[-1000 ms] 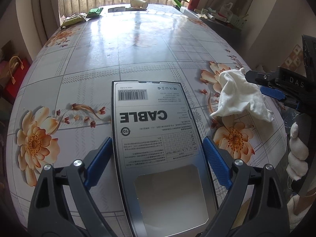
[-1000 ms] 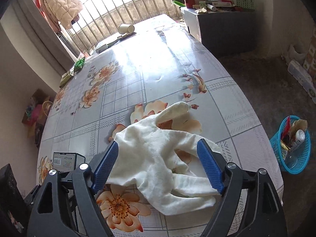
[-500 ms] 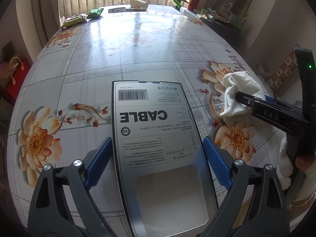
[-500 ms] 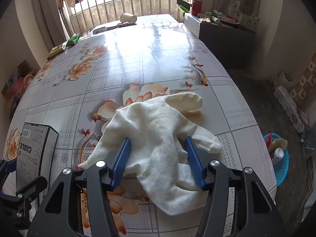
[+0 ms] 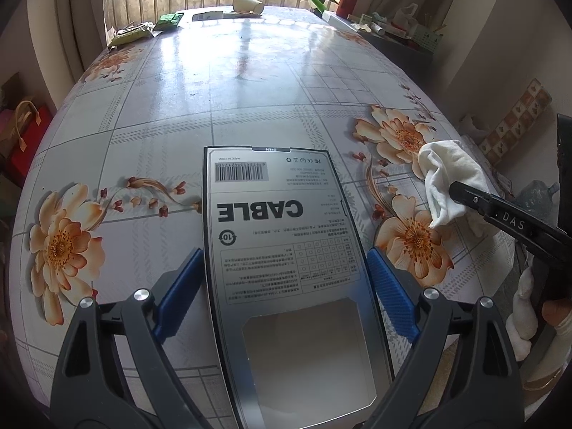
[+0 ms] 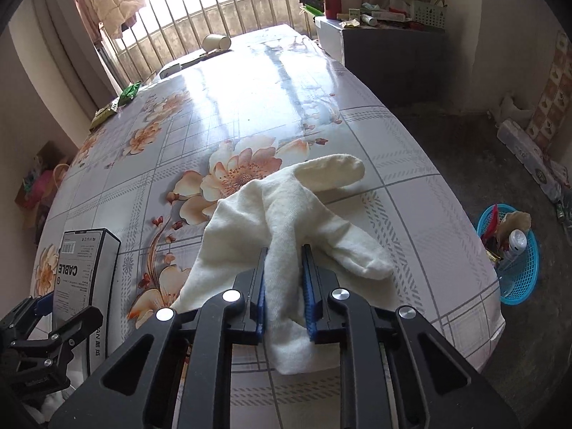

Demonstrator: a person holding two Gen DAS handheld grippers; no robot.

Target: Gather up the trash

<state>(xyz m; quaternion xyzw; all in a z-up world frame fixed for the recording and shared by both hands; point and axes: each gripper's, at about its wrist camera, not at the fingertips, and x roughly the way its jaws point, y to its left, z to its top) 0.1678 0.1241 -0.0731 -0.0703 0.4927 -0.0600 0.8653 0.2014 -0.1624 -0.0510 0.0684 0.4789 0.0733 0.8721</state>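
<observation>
Presently, left tool [image 5: 284, 282] clamped on cable box [image 5: 282, 236], right tool [image 6: 284, 286] just closed, pinching white cloth [image 6: 286, 221] on flowered desk [image 6: 250, 107].

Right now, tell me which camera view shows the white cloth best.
The right wrist view: the white cloth fills the middle, a fold pinched between the right gripper fingers as they just closed. The left wrist view shows only a bunched corner at its right edge, partly behind that gripper.
</observation>
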